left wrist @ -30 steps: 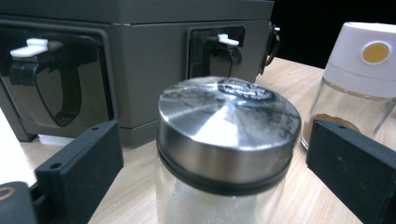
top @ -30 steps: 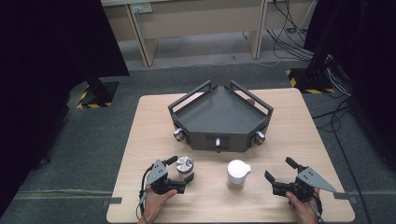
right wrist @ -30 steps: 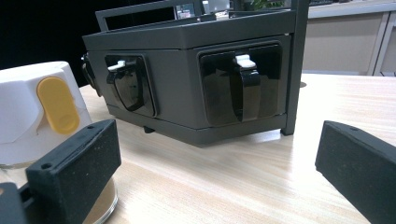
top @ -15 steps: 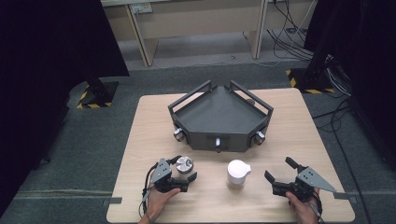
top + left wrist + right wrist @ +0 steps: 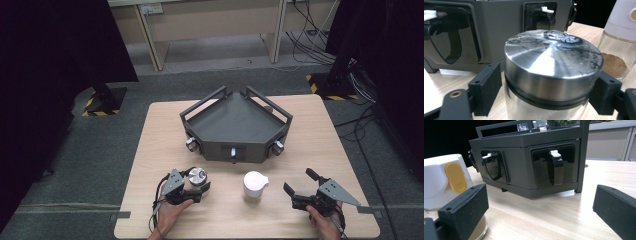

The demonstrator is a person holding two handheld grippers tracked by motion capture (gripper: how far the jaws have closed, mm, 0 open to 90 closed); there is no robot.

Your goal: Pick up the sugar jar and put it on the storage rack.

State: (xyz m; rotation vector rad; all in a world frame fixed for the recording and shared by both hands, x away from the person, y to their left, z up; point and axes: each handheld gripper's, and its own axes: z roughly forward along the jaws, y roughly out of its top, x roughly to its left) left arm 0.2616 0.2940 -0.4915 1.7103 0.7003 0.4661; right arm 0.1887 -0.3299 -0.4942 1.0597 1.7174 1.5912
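The left tongs (image 5: 199,186) have just been closing around the glass jar with the steel lid (image 5: 198,176), and in the left gripper view the two black pads sit against the jar (image 5: 552,75) just under its lid, so I take it as gripped, though whether they squeeze hard is not clear. The jar stands on the desk (image 5: 160,130) near its front edge, in front of the dark grey tray rack (image 5: 235,125). It looks like a stiff, fairly heavy little thing: smooth glass, slippery, and breakable if it tips or drops, so the hold below the lid's rim, where the dark band gives some bite, seems the safest place. The right tongs (image 5: 301,186) hang wide open over bare wood, holding nothing, well apart from the left ones. Between the two stands a white-capped shaker (image 5: 254,186) with brown powder in its glass base. The jar's lower half is cut off by the frame edge in the close view, its pale contents are hard to name, and the rack's far side is hidden.
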